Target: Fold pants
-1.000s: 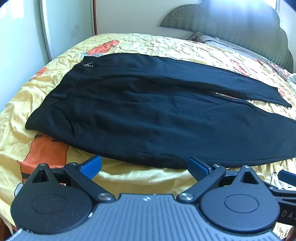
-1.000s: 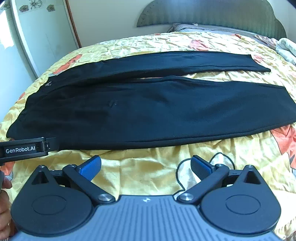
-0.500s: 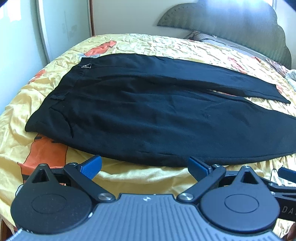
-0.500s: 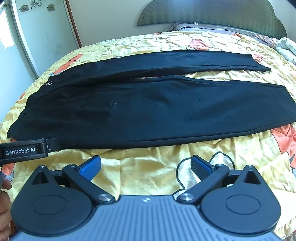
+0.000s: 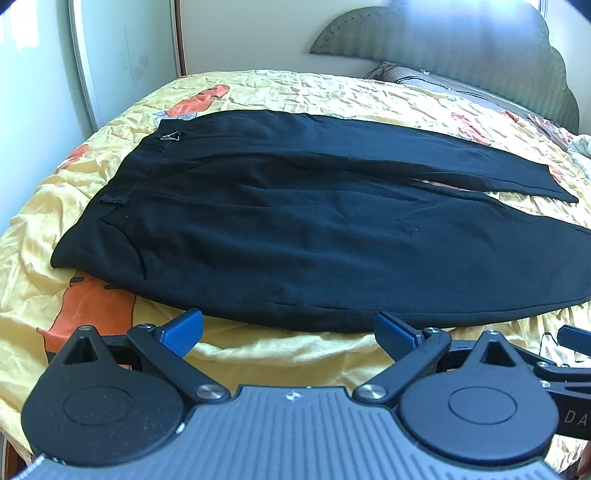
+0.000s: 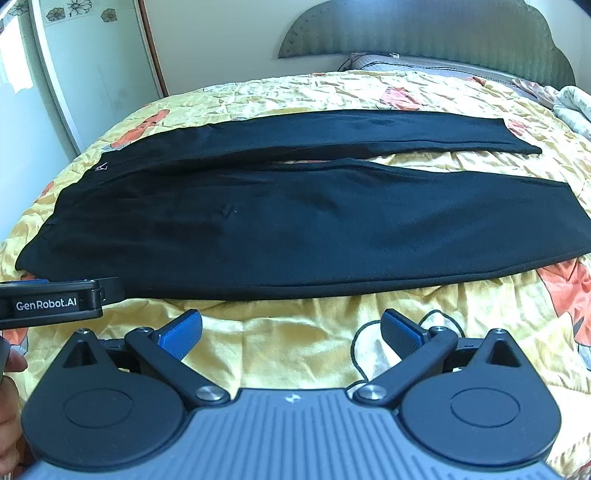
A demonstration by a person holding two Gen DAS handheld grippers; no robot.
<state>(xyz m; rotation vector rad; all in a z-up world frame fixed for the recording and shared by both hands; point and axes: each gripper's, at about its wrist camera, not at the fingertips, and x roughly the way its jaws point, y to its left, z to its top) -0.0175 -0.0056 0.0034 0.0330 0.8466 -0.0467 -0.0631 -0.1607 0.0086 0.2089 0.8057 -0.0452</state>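
Note:
Black pants (image 5: 295, 229) lie flat on the bed, waistband to the left, both legs stretched to the right with a narrow gap between them; they also show in the right wrist view (image 6: 303, 221). My left gripper (image 5: 290, 330) is open and empty, hovering just before the near hem edge of the pants by the hip area. My right gripper (image 6: 291, 330) is open and empty, over the bedspread a little short of the near leg's edge. The left gripper's side shows at the left of the right wrist view (image 6: 51, 302).
The bed carries a yellow bedspread (image 6: 295, 354) with orange cartoon prints. A grey-green headboard (image 6: 424, 33) and pillows (image 6: 406, 64) stand at the far right end. A white wardrobe door (image 6: 92, 70) stands beyond the bed's left side.
The left gripper has drawn back and tilted slightly, so the pants sit a little farther and more to the right. The right gripper has barely moved. Both stayed open.

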